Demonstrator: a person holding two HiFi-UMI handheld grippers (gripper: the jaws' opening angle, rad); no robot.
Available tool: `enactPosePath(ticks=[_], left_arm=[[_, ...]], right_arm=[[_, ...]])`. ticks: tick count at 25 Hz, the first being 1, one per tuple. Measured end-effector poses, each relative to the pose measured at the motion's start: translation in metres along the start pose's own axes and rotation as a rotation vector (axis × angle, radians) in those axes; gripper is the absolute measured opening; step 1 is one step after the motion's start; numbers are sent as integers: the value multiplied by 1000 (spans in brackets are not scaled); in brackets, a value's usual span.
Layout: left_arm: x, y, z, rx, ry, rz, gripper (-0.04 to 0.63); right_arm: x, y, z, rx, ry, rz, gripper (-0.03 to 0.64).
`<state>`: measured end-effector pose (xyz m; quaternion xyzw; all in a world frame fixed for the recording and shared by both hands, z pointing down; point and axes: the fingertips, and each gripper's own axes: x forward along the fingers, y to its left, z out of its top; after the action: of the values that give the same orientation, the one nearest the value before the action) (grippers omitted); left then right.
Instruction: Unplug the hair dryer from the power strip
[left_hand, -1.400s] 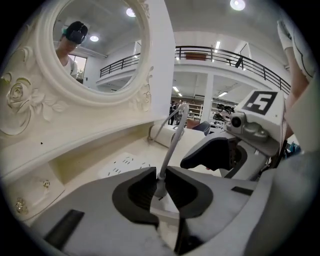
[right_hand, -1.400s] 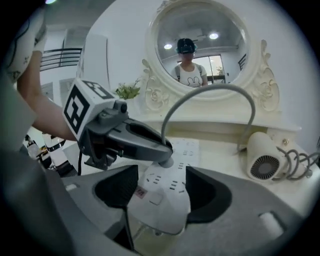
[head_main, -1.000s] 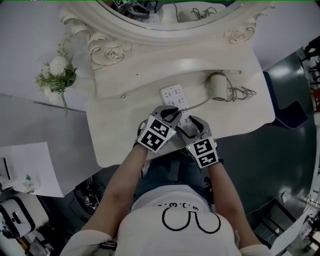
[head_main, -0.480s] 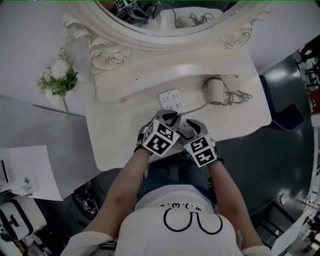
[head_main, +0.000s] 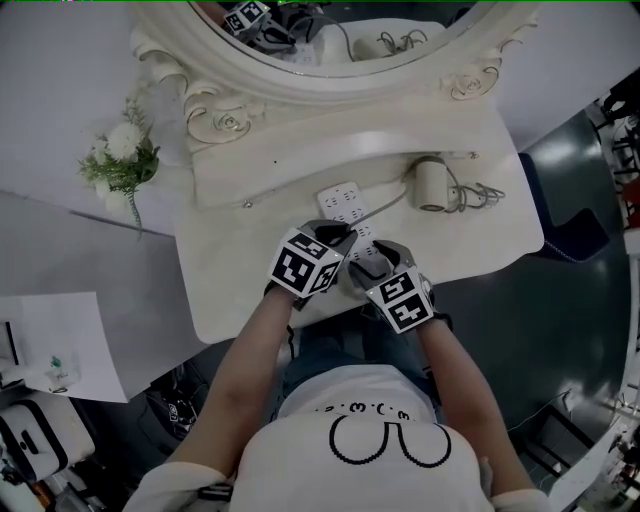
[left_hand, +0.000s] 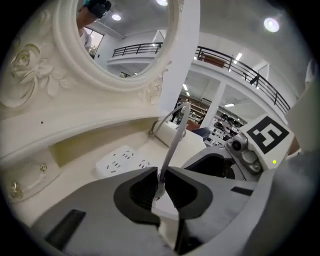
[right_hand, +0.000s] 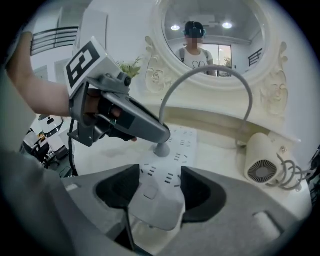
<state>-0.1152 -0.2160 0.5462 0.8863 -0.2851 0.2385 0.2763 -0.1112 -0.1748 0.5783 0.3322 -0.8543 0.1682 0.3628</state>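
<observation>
From the head view, a cream carved dressing table (head_main: 235, 285) carries a flat white plastic power strip (head_main: 342, 200) at the centre, with a cream hair dryer (head_main: 432, 185) lying at about two o'clock from it, under the carved frame of an oval mirror (head_main: 300, 85). A thin grey cord (head_main: 385, 213) runs from the dryer down toward the strip's near end, where the left gripper (head_main: 338, 233) and the right gripper (head_main: 360, 262) meet side by side. A sprig of white flowers (head_main: 122, 160) sits at nine o'clock, off the table's edge. In the left gripper view, the jaws are pinched on the grey plug (left_hand: 160, 176) at the foot of the cord, which rises toward twelve o'clock; the strip lies at ten o'clock and the dryer just behind the cord. In the right gripper view, the jaws clamp the near end of the strip from both sides; the left gripper reaches in from nine o'clock, its tips on the plug, whose base sits against the strip's face. The dryer rests at three o'clock.
</observation>
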Motion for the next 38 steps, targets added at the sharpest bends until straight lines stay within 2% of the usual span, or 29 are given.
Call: enactPosePath(ticks=[4,6,7,11,12,13,15,17,20,27,29,32,35,38], left_arm=[[4,-5,-2,186,53,89,38],[0,-5,-6,235,40,109,37],[-3,-4,-7,221,27,101,37],[-8,4,-2,12,-11,39,41],[-6,4,-1,-7,-1,36,41],[-3,2,1,9,13,39,41],[0,-9,11,107,11,37,40],[-5,-25,36,175,-62,7,40],[-14,-23,58,264,-97,50,40],[-32,-13,43,225,-96,70,40],[-40,-10,37,171,-108,69,40],[-58,-1,36,12,-167,36,40],[-77,19,38,-218,-252,0,40],[-89,46,27,-469,-306,-6,40]], right_arm=[[1,0,1,12,-1,-15,262],[0,0,1,-2,-2,-14,262],[0,1,1,-10,-4,-10,262],[1,3,1,-19,-24,-2,262],[1,2,1,-14,-25,-5,262],[1,1,1,-9,-24,-7,262],[1,0,-1,-8,-18,-10,262],[2,0,0,-11,-18,-12,262],[2,0,1,-8,-14,-11,262],[1,2,2,4,18,-12,262],[0,2,2,6,21,-6,262],[-1,-1,2,-7,34,1,250],[-11,-9,14,17,4,-9,222],[-29,-13,35,73,-71,-17,204]])
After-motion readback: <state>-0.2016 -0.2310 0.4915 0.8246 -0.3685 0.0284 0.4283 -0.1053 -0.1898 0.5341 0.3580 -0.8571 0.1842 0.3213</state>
